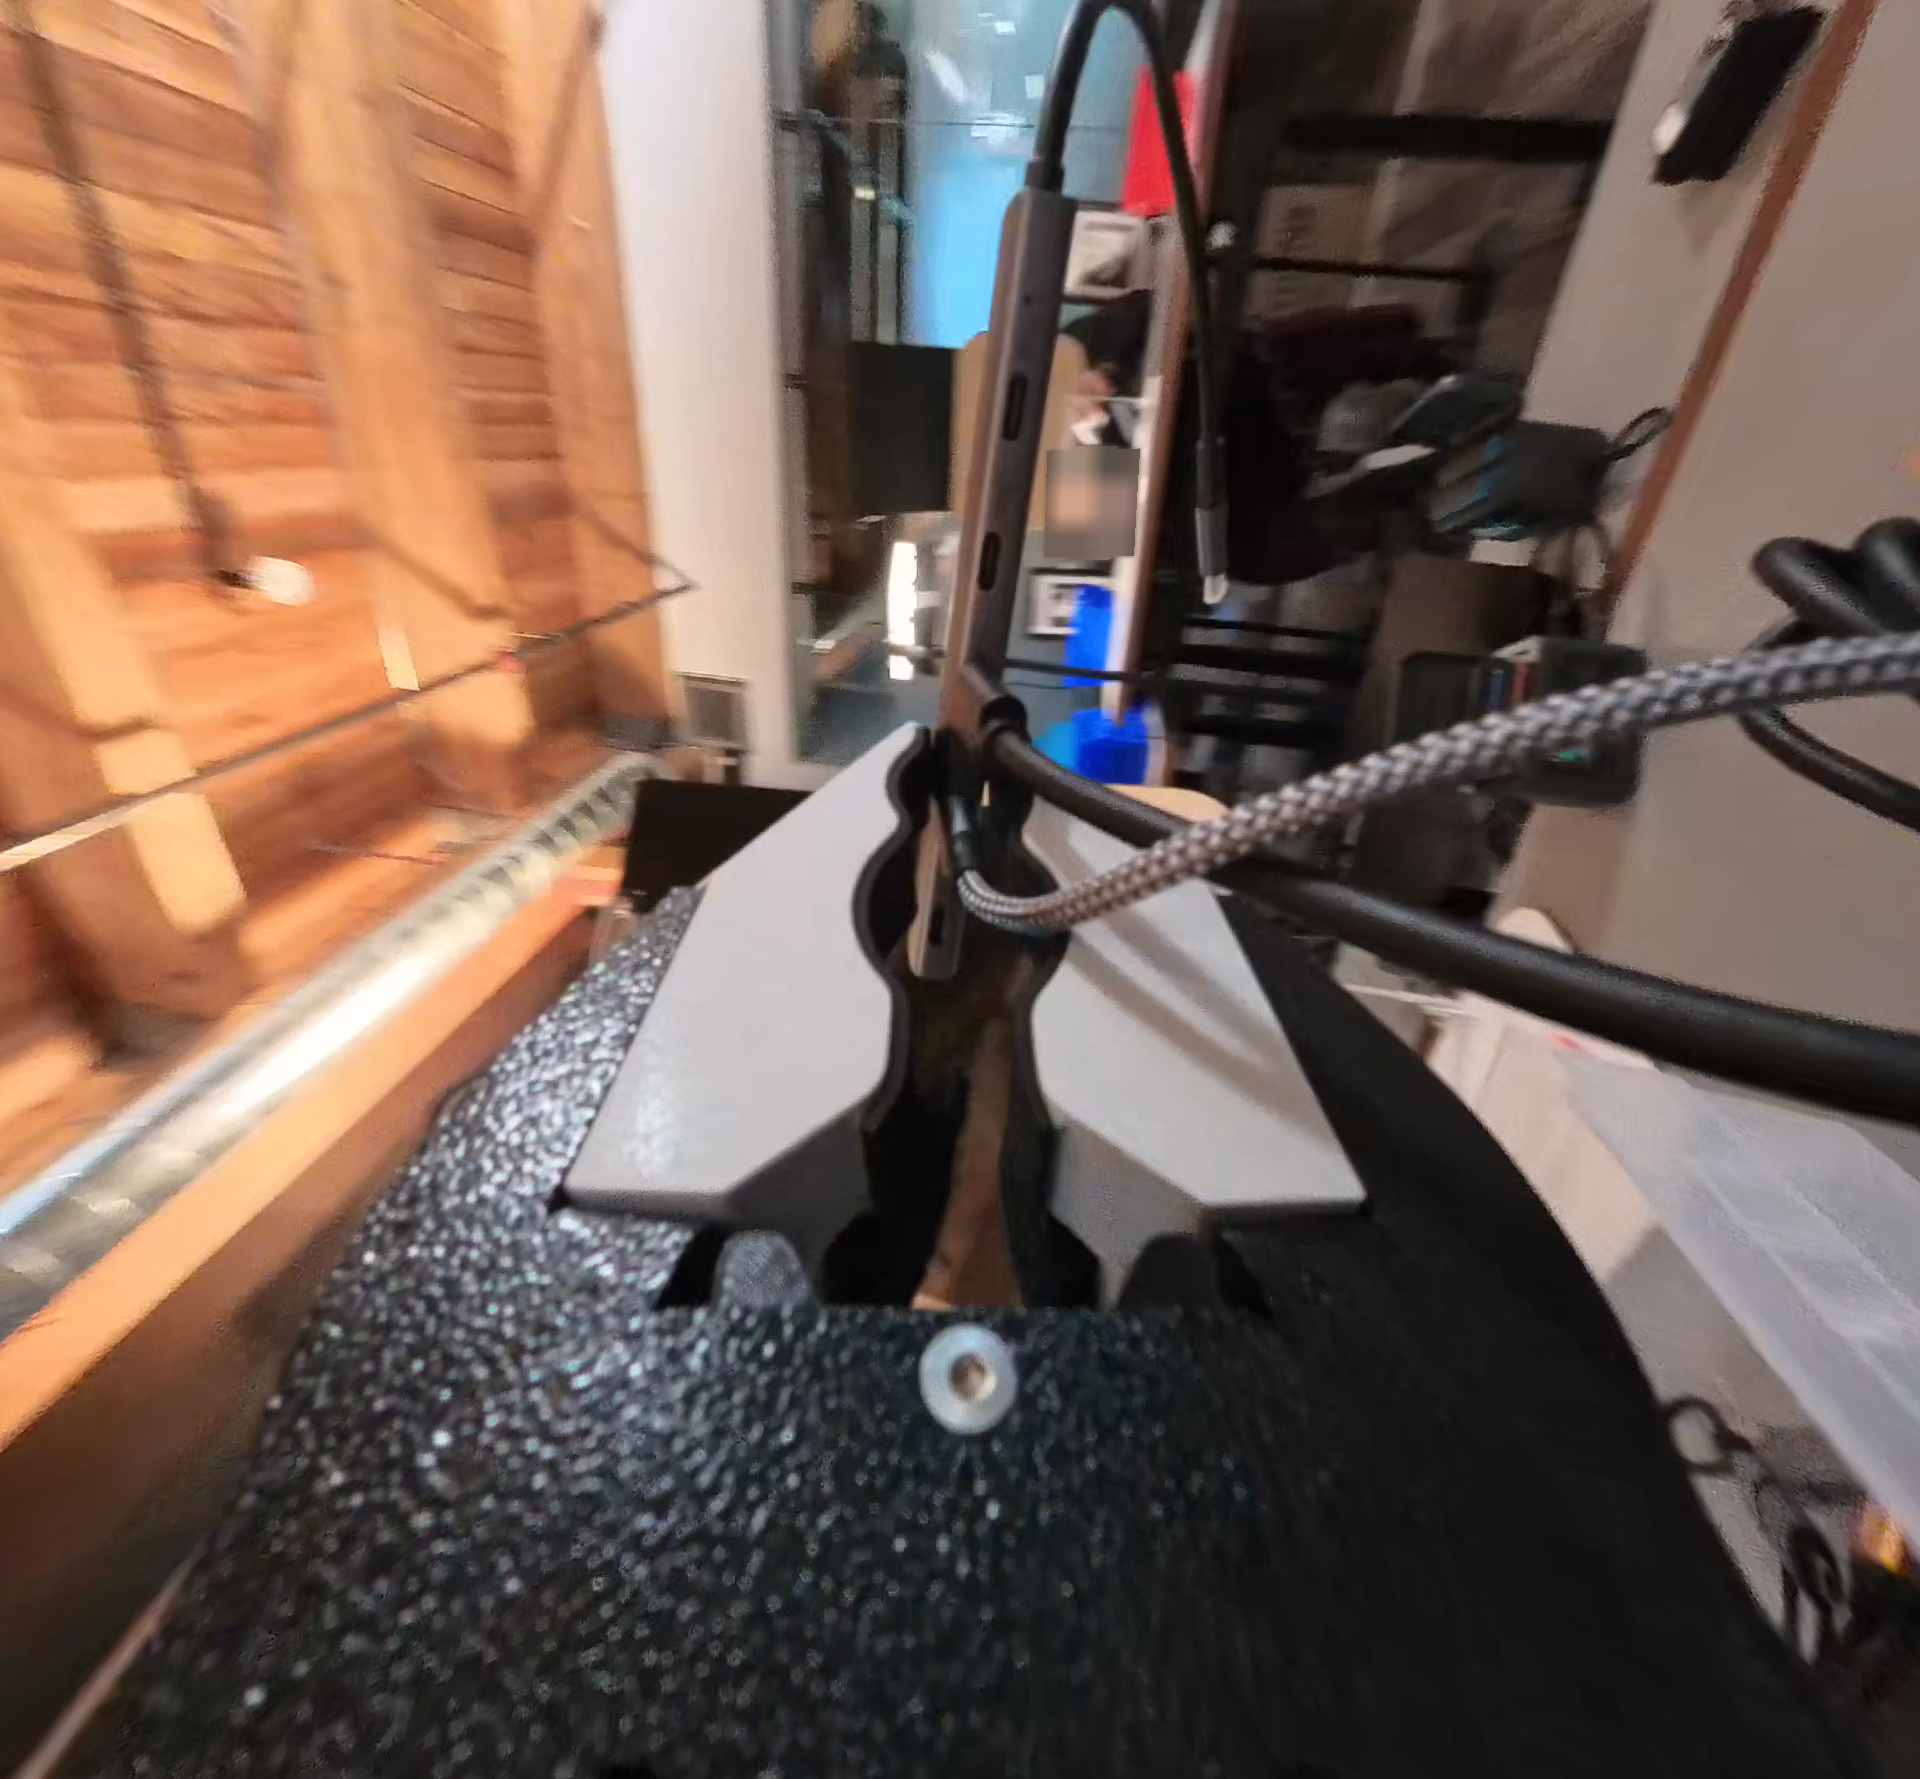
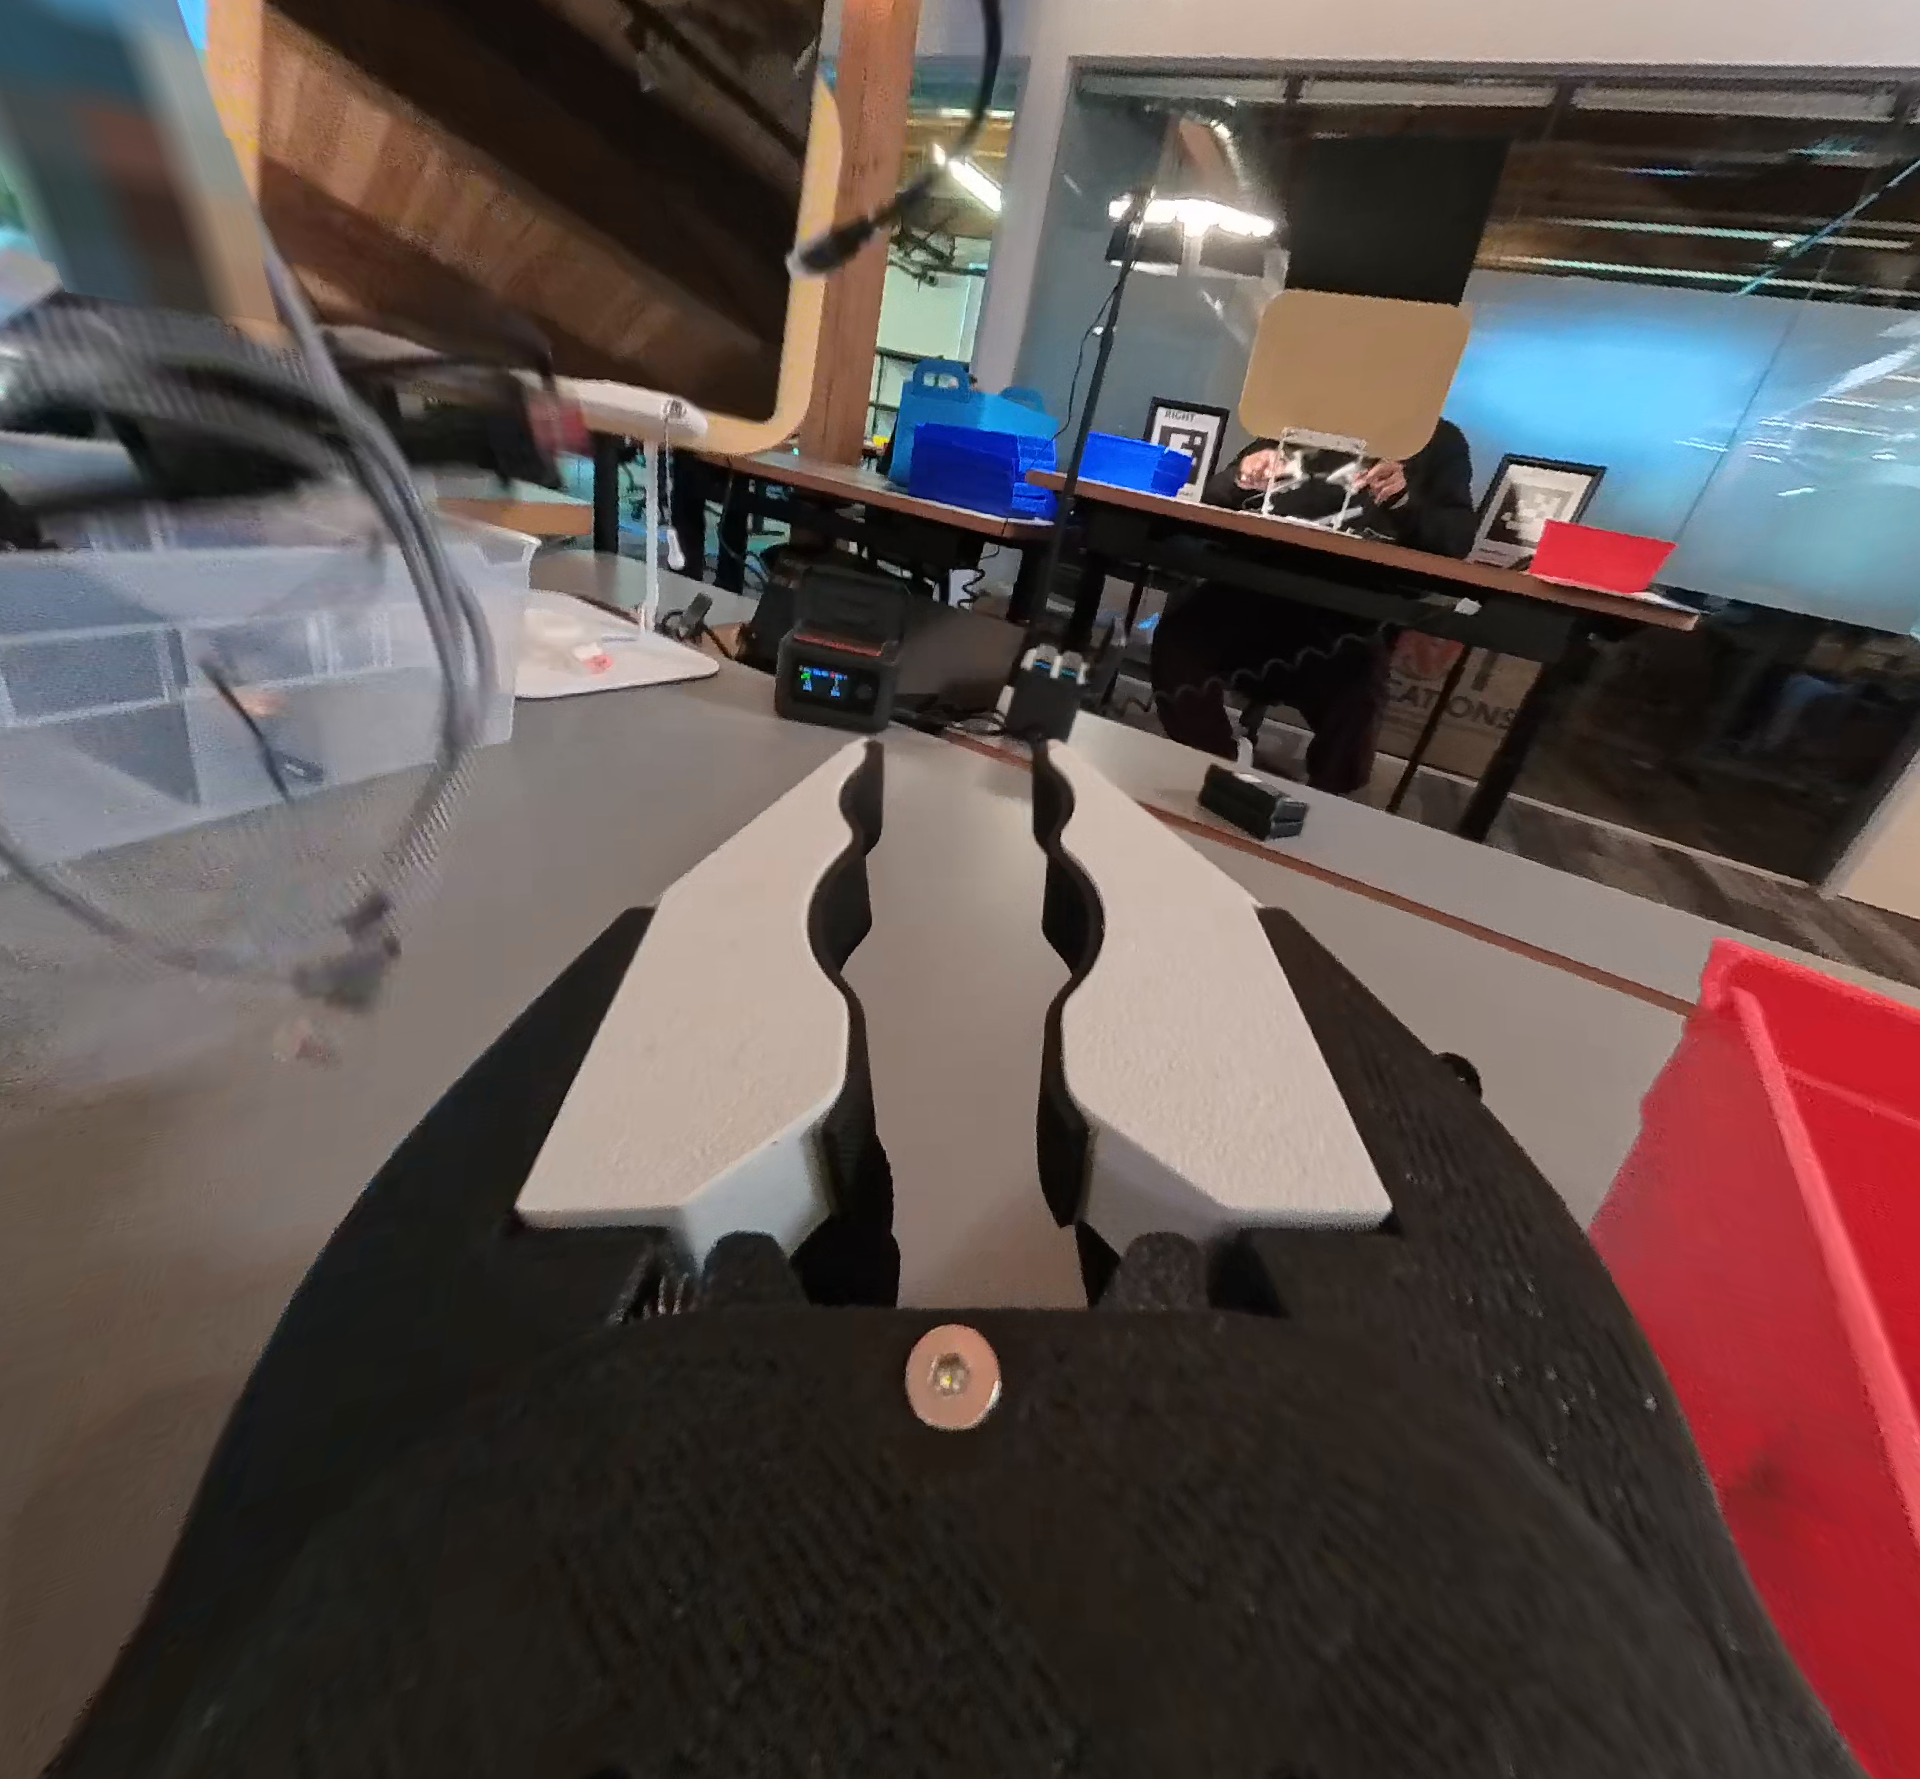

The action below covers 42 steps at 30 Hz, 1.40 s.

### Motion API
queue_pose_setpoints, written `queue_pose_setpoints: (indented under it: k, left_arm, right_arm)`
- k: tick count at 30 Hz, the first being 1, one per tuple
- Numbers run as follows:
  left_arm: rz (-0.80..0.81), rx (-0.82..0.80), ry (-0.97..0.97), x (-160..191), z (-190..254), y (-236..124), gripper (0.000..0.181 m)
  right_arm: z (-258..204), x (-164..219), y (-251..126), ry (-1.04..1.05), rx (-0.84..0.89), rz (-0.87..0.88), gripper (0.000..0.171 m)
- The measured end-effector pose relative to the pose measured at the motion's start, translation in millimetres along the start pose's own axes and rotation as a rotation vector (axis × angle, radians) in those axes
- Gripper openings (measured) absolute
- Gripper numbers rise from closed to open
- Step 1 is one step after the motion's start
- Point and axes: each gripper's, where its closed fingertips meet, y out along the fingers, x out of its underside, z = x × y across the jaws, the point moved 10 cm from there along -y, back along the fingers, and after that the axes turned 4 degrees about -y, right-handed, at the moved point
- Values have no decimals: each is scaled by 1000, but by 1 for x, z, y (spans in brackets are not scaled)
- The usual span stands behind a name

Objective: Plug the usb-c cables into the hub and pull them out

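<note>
In the left wrist view my left gripper (image 1: 966, 763) is shut on the lower end of a slim grey hub (image 1: 1013, 441), which stands up from the jaws. A braided grey cable (image 1: 1351, 794) and a thick black cable (image 1: 1455, 950) go into the hub's side close to the fingertips. The hub's own thin black lead (image 1: 1101, 15) loops over its top, and its plug (image 1: 1210, 524) hangs free. Two ports higher on the hub are empty. My right gripper (image 2: 956, 758) is open and empty, low over the grey table (image 2: 675, 794). Blurred cables (image 2: 436, 669) hang at the left of the right wrist view.
A red bin (image 2: 1787, 1262) stands close on the right. A clear plastic box (image 2: 208, 649) is at the left. A small black device with a lit screen (image 2: 836, 685) and a black block (image 2: 1252, 804) sit farther along the table. A person sits at a far table (image 2: 1351, 503). Left tips to right tips: about 25 centimeters.
</note>
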Motion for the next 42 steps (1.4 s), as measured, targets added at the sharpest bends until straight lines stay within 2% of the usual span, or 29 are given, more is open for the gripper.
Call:
queue_pose_setpoints:
  k: [2,4,6,10,13,17,18,19,20,22,23,25,28,30,32,34,37,40,42]
  left_arm:
    - [6,-97,95,-11,34,-7,8]
    - [-8,-122,129,-17,64,-13,7]
    - [-27,-135,145,-20,83,-16,7]
    - [-39,-127,162,-26,98,-22,7]
    - [-1,-136,222,-33,106,-30,7]
    - [35,-157,209,-33,107,-39,7]
    - [31,-147,200,-33,108,-40,12]
    - [23,-137,200,-32,110,-41,12]
    - [20,-131,200,-32,111,-42,7]
    - [29,-44,154,-31,113,-44,14]
    - [52,15,96,-31,113,-48,24]
    - [84,168,-139,-31,107,-59,50]
    - [109,494,-577,-23,93,-72,102]
    - [173,681,-786,-16,87,-81,103]
    - [248,794,-903,-11,79,-89,89]
    - [296,877,-929,-11,75,-92,74]
    - [303,1029,-880,-18,80,-94,45]
    - [278,1184,-835,-25,91,-95,16]
    - [268,1173,-835,-25,96,-96,11]
  right_arm:
    - [1,-5,-3,88,-63,43,27]
    - [-3,-10,-1,328,-238,74,26]
    - [-8,-17,11,571,-428,61,39]
    - [-6,-27,43,1011,-607,-1,63]
    - [1,-30,62,1236,-670,32,60]
    - [-9,-22,71,1276,-676,-53,53]
    - [-13,-22,71,1315,-703,-26,47]
    - [-16,-22,70,1343,-721,-3,30]
    - [-16,-21,70,1337,-718,-4,11]
    - [-15,-20,70,1258,-719,-29,9]
    - [-12,-22,68,1213,-733,-35,9]
    - [-6,-33,63,1065,-773,-36,9]
    - [-2,-54,52,710,-784,-72,9]
    - [-2,-65,43,519,-835,-103,9]
    - [-5,-72,35,356,-925,-135,9]
    - [-12,-77,27,195,-1021,-175,9]
    - [-26,-82,19,-11,-1127,-231,9]
    - [-39,-86,14,-126,-1203,-254,9]
    - [-44,-87,12,-189,-1195,-269,9]
